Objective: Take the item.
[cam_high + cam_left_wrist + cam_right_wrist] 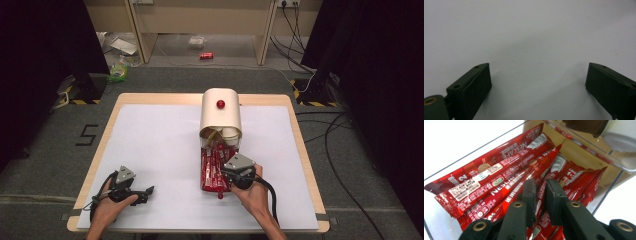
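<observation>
A clear plastic drawer [203, 187] stands pulled out toward me from a cream box [220, 117] with a red knob on top. Several red Nescafe coffee sachets [499, 177] lie lengthwise in the drawer [486, 145]. My right gripper [224, 179] reaches down into the drawer. In the right gripper view its jaws [541, 183] stand close together, with one red sachet [540, 195] pinched between the pads. Near the table's front left, my left gripper [145, 194] rests low over the white mat [529, 37], its jaws [537, 75] wide apart with nothing between them.
Paper cups [227, 134] sit in the box's open mouth above the drawer. A small red knob [220, 196] marks the drawer's near end. The white mat [150, 145] covers a wooden table. Cables, a red can [206, 56] and litter lie on the floor beyond.
</observation>
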`<state>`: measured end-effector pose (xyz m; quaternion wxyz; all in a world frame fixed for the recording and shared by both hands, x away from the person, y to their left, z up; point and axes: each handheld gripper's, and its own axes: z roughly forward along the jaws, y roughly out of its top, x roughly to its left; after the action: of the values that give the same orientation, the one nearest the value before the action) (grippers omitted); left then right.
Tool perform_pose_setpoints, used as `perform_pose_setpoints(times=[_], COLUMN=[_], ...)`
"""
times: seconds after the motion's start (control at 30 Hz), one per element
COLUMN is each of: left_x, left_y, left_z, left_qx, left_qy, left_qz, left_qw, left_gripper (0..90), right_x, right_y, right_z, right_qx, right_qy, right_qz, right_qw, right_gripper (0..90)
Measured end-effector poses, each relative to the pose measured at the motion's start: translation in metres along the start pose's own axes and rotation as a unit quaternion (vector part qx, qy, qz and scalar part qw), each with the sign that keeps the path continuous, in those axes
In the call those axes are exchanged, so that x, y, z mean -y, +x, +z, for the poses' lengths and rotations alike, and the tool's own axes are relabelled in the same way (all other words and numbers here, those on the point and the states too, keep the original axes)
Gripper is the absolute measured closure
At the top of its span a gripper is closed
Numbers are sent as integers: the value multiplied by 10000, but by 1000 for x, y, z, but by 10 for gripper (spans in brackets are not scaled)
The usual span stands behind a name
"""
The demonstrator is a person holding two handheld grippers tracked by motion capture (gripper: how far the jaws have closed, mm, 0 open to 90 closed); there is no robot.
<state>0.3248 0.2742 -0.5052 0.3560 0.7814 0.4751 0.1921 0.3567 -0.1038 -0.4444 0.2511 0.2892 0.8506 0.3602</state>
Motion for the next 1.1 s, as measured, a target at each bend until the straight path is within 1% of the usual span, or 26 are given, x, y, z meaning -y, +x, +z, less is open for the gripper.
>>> perform_pose_setpoints(times=[0.03,0.1,0.23,0.4,0.43,0.47,0.63,0.7,0.93,1.1], left_x=[0,0,0,0,0,0,0,0,0,0], left_y=[0,0,0,0,0,0,0,0,1,1], left_z=[0,0,0,0,0,0,0,0,0,0], left_qx=[4,1,2,9,6,4,8,11,12,14], left_qy=[-1,-2,-6,-5,-6,-6,-10,-9,-13,-8], left_qz=[-3,1,1,3,5,7,3,0,-1,1], left_qw=[10000,10000,10000,10000,10000,10000,10000,10000,10000,10000], left_gripper=[57,58,58,59,58,58,59,59,59,59], right_x=[0,-2,-3,-4,-4,-4,-3,-4,-1,1], right_y=[0,0,-4,-8,-9,-9,-12,-13,-14,-14], right_z=[0,-3,-9,-14,-16,-16,-22,-28,-35,-40], right_qx=[0,-4,-2,-21,25,25,-69,-106,-132,-145], right_qy=[0,-6,17,21,38,38,15,-47,-22,-67], right_qz=[0,-123,-274,-306,-354,-354,-394,-375,-480,-484], right_qw=[10000,9999,9996,9995,9994,9994,9992,9992,9988,9987], right_gripper=[810,847,868,871,872,872,874,876,878,878])
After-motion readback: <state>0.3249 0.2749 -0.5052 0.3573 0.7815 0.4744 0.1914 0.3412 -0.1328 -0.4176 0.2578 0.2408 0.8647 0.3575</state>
